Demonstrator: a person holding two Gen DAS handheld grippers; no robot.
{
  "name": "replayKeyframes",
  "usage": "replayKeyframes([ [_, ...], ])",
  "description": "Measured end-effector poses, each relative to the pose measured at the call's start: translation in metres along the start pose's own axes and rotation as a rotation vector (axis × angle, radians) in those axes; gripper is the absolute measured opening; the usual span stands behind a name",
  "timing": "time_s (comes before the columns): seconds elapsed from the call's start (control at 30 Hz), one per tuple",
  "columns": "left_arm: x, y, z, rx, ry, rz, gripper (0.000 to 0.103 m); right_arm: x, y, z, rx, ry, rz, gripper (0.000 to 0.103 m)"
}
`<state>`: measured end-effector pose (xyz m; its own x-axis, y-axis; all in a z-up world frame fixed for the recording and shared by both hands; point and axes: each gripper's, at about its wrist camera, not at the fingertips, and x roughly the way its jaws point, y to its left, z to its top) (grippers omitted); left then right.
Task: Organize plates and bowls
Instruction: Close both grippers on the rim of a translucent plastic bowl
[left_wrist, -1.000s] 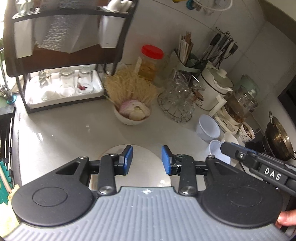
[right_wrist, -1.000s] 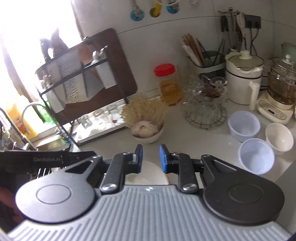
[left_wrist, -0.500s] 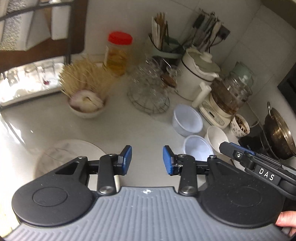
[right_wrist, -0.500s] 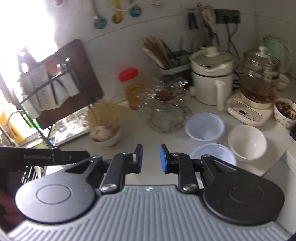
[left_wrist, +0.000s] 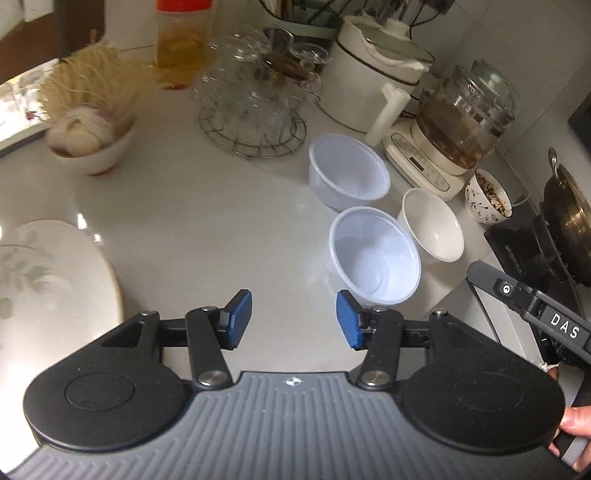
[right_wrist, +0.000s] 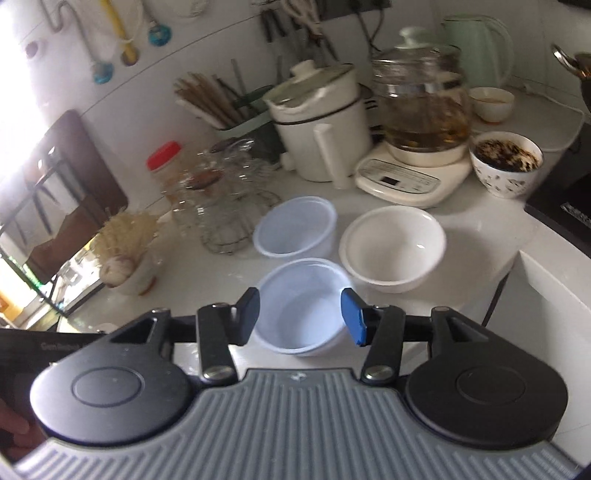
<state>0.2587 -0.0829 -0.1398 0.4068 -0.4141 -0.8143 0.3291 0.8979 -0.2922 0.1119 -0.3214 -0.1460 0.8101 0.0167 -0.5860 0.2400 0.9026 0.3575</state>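
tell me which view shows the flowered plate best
The left wrist view. The flowered plate lies at the left edge of the counter there, its leaf pattern and rim plain, though partly cut off by the frame. The right wrist view shows none of it that can be told.

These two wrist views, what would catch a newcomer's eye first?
Three empty bowls cluster mid-counter: two translucent plastic bowls and a white bowl beside them. The right gripper, jaws opening, frames the nearer plastic one without touching it. A leaf-patterned plate lies at the left edge of the left wrist view.
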Motion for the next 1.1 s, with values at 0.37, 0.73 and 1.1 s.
replayKeyframes([
  [0.37, 0.063, -0.019, -0.007, 0.007, -0.049, -0.057, 0.059, 0.027, -0.058, -0.026, 0.101, -0.05, -0.002, 0.052],
  [0.73, 0.082, -0.024, -0.006, -0.004, -0.087, -0.081, 0.058, 0.049, -0.06, -0.031, 0.101, -0.05, 0.032, 0.052],
  [1.1, 0.1, -0.02, -0.006, -0.012, -0.079, -0.105, 0.04, 0.071, -0.059, -0.032, 0.119, -0.032, 0.076, 0.041],
])
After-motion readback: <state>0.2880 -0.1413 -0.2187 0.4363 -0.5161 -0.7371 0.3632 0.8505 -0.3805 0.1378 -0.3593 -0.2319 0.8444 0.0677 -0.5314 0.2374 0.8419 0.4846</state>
